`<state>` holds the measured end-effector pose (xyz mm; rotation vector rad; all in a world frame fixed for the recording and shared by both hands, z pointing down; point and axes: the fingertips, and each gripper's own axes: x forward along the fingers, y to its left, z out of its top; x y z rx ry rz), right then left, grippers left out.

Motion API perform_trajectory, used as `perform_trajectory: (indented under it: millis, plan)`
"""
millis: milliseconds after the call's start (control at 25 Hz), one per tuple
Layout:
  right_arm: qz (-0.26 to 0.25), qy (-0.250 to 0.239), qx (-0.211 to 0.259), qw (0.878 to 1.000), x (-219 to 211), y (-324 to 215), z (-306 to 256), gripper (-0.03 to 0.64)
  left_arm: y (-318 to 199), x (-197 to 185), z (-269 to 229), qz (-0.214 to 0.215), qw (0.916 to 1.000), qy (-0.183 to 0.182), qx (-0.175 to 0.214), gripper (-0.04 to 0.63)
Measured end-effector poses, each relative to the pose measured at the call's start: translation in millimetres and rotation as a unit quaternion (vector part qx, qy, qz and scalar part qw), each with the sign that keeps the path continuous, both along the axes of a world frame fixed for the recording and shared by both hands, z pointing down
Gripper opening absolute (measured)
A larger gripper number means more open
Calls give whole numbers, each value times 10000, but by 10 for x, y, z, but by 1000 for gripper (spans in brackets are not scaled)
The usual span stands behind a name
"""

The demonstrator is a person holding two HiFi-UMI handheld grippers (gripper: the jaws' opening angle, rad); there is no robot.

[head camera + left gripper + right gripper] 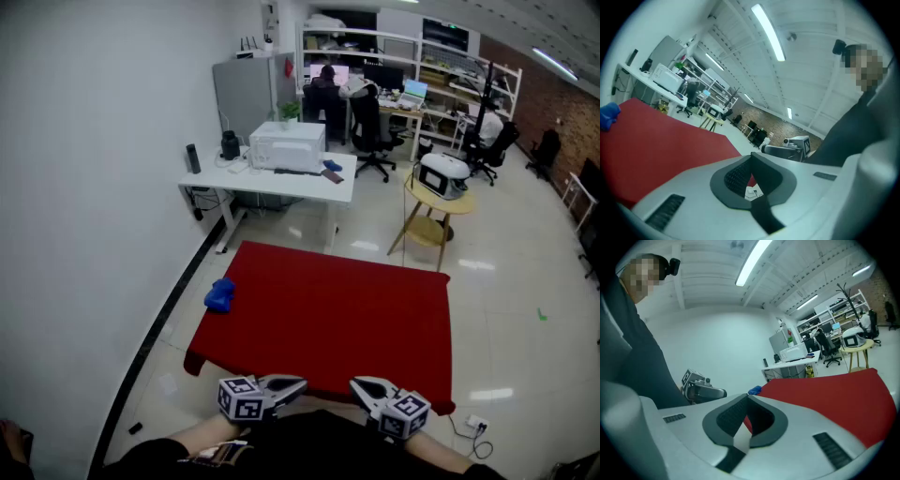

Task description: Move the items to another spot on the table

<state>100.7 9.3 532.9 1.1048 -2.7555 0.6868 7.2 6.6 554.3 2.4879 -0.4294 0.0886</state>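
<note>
Red-covered bench (337, 319) is being seen from its near edge, filling the middle of the head view.

Blue item (219, 295) is lying at the bench's left edge, middle left of the frame, well apart from both grippers. In the left gripper view it is showing at the far left (608, 116). In the right gripper view it is showing just above the jaw tips (754, 390).

Left gripper (298, 382) is being held at bottom centre, over the bench's near edge. Its jaws are being pressed together, tip to tip, with nothing between them (751, 155).

Right gripper (357, 383) is being held just beside it, tips pointing toward the left one. Its jaws are likewise closed and empty (746, 397).

A white desk (281, 180) carrying a white box (287, 147) is standing beyond the bench, upper centre.
</note>
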Motion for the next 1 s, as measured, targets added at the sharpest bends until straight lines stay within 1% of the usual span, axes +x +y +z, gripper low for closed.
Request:
perform_trajectory:
  millis: [80, 160, 400, 520, 640, 760, 880, 960, 1000]
  plan:
    - [-12, -5, 5, 10000, -284, -151, 3, 3, -128, -353, 28, -170, 9998, 59, -66, -8]
    - [3, -41, 10, 10000, -609, -345, 17, 3, -290, -744, 74, -296, 9995, 32, -72, -8]
    - [-97, 78, 115, 9999, -1719, -1164, 29, 5, -977, -2068, 203, -615, 9977, -269, 54, -8]
    - [-212, 190, 291, 9992, -2148, -1640, 29, 5, -1372, -2569, 289, -883, 9951, -441, 58, -8]
    - [-528, 365, 345, 9973, -2458, -2043, 146, 14, -1756, -2904, 374, -1256, 9905, -549, 93, -8]
    - [-839, 438, 324, 9950, -2663, -2425, 233, 14, -2088, -3056, 389, -1637, 9843, -626, 219, -8]
    - [-1122, 524, 112, 9922, -2965, -2881, 467, 15, -2500, -3259, 436, -1962, 9772, -729, 366, -8]
    - [-1340, 675, -59, 9887, -3136, -3114, 690, 17, -2713, -3342, 491, -2163, 9728, -738, 377, -8]
    - [-1438, 776, -142, 9865, -3221, -3214, 799, 35, -2801, -3372, 514, -2252, 9710, -717, 354, -8]
